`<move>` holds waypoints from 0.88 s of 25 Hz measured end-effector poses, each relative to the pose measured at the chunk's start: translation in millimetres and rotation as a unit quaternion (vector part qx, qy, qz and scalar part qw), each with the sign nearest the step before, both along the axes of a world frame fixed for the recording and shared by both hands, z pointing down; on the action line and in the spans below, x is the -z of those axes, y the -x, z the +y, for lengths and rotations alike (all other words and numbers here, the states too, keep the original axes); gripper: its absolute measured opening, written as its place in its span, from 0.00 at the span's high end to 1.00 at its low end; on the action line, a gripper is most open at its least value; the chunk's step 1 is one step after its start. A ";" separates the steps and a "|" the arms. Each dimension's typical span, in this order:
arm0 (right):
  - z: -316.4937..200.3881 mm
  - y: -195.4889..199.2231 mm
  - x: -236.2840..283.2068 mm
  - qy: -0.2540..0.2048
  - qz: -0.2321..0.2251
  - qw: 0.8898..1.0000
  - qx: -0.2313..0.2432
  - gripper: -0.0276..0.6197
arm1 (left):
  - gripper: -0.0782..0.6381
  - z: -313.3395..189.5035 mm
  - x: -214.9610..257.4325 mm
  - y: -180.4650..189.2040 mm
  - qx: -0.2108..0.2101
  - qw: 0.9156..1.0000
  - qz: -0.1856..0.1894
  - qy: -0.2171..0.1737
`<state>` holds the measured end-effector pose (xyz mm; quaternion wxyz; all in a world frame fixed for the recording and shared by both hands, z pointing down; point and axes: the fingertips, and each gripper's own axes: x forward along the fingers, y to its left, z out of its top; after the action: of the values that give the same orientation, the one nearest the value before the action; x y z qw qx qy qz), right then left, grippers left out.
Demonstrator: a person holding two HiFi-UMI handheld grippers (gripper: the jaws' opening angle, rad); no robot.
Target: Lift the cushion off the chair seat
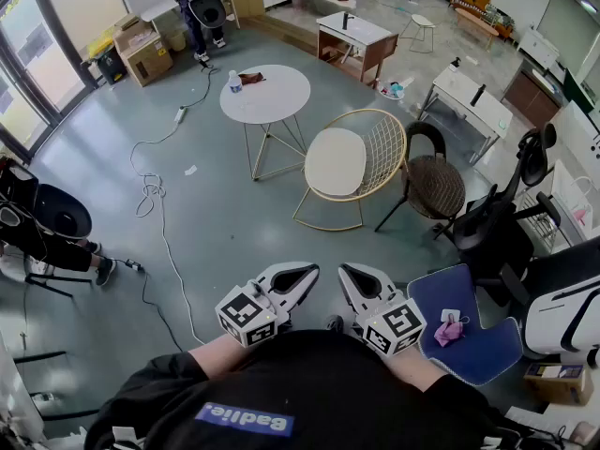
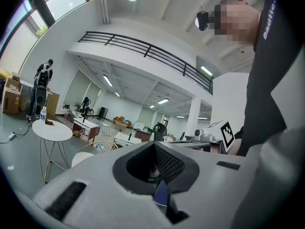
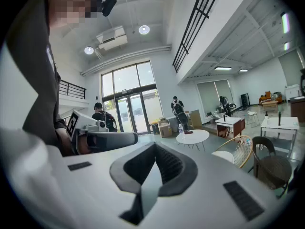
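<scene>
We're seeing the cushion (image 1: 335, 161) looking like smooth, matt off-white cloth, and the chair (image 1: 386, 143) is showing thin gold-coloured wire metal. The floor (image 1: 225, 223) is giving off a slight grey sheen. The left gripper (image 1: 298, 279) and right gripper (image 1: 354, 277) are looking like matt white plastic, with dark ribbed lining inside the jaws.

Daylight from the glass doors (image 1: 33, 36) at upper left floods your head view, bright and even, shadows soft. Your gripper views bow hard toward black corners; a ceiling lamp (image 3: 144, 29) glares at top.
</scene>
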<state>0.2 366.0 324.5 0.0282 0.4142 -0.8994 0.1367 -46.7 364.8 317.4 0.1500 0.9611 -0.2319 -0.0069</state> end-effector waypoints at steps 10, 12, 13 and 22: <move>-0.4 0.3 -5.0 0.004 0.001 1.000 0.006 0.91 | 0.87 0.8 -3.6 -3.4 0.003 1.000 -0.001 0.000; -1.0 1.6 -5.6 0.004 0.001 1.000 0.008 0.91 | 0.87 0.6 -4.1 -3.4 0.004 1.000 -0.001 -0.001; -0.9 2.7 -5.6 0.004 0.000 1.000 0.010 0.91 | 0.87 0.5 -3.9 -3.2 0.005 1.000 -0.001 -0.001; -7.1 -12.6 -7.7 0.009 -0.007 1.000 0.019 0.91 | 0.87 -5.9 -7.3 -19.8 0.019 1.000 0.001 0.007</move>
<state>12.9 358.9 332.2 0.0279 0.3953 -0.9063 0.1473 -27.0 358.9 324.6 0.1572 0.9553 -0.2501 -0.0091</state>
